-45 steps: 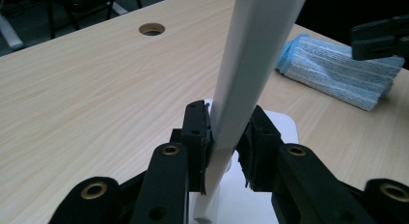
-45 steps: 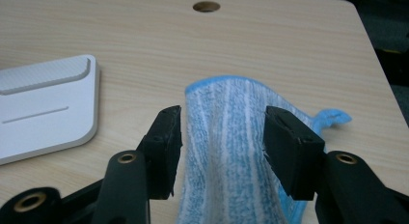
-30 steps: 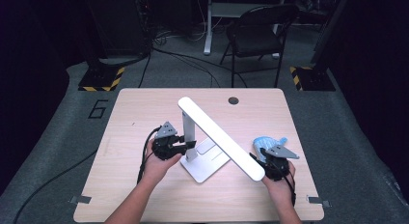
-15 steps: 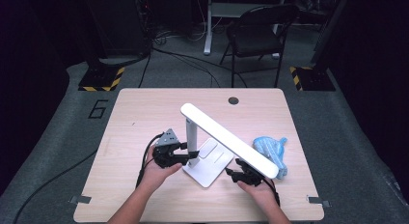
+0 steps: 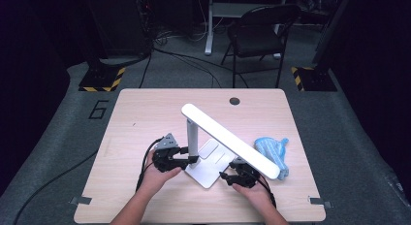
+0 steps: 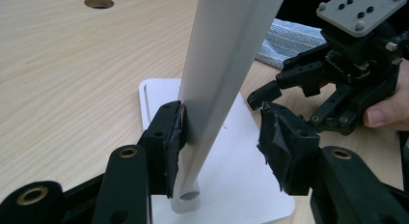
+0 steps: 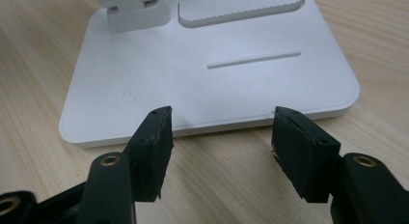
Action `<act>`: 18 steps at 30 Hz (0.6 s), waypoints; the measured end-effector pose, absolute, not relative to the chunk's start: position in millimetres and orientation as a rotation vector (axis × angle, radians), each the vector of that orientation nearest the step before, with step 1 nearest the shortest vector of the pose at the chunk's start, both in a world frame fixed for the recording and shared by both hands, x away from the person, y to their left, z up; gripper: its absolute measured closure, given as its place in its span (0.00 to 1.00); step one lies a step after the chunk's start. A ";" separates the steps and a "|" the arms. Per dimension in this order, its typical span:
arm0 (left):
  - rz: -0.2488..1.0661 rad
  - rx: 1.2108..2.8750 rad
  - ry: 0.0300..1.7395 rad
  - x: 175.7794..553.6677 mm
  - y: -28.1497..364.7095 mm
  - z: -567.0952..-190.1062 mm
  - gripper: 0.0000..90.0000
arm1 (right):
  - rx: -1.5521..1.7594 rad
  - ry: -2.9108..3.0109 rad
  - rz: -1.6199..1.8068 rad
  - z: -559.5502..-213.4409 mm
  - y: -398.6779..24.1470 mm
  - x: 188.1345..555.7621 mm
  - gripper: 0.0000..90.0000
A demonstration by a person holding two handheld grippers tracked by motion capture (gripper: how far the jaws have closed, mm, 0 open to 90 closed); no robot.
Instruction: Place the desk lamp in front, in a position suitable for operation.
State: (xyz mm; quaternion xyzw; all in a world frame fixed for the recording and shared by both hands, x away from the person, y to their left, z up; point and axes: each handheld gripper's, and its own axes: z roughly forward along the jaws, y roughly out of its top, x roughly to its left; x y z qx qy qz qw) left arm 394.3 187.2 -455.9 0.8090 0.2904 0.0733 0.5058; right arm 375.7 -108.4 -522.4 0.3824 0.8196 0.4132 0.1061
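A white desk lamp stands mid-table: flat base [image 5: 208, 169], upright post [image 5: 192, 137], long slanted head [image 5: 230, 140]. My left gripper [image 5: 191, 160] is at the foot of the post. In the left gripper view the post [image 6: 217, 89] stands between my jaws, which have just been opening. One pad [image 6: 169, 137] lies against it and the other is apart, so the left gripper [image 6: 219, 142] is open. My right gripper [image 5: 227, 175] is low at the base's near edge. Its jaws have just been opening, and the right gripper [image 7: 222, 137] is open and holds nothing, pointing at the base [image 7: 217, 84].
A blue cloth [image 5: 274, 152] lies crumpled on the table [image 5: 145, 113], to the right under the lamp head's end. A cable hole [image 5: 234, 101] sits near the far edge. A folding chair [image 5: 257, 31] stands beyond the table. The right gripper [image 6: 289, 89] faces the left one across the base.
My right hand has moved left and down from the blue cloth to the front of the lamp base, leaving the cloth on the table. The left jaws have widened around the post.
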 end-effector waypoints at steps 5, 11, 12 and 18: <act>0.163 1.956 0.706 391.2 189.2 -460.0 0.57 | 1.111 2.438 1.219 -523.5 -106.8 378.7 0.41; 0.125 1.962 0.702 387.8 193.4 -464.4 0.62 | 1.134 2.411 1.275 -524.7 -110.0 387.0 0.41; 0.128 1.965 0.703 387.0 192.4 -466.1 0.62 | 1.138 2.402 1.284 -525.1 -109.9 388.7 0.41; 0.112 2.009 0.713 386.6 191.7 -479.2 0.64 | 1.161 2.396 1.276 -524.2 -108.7 386.9 0.42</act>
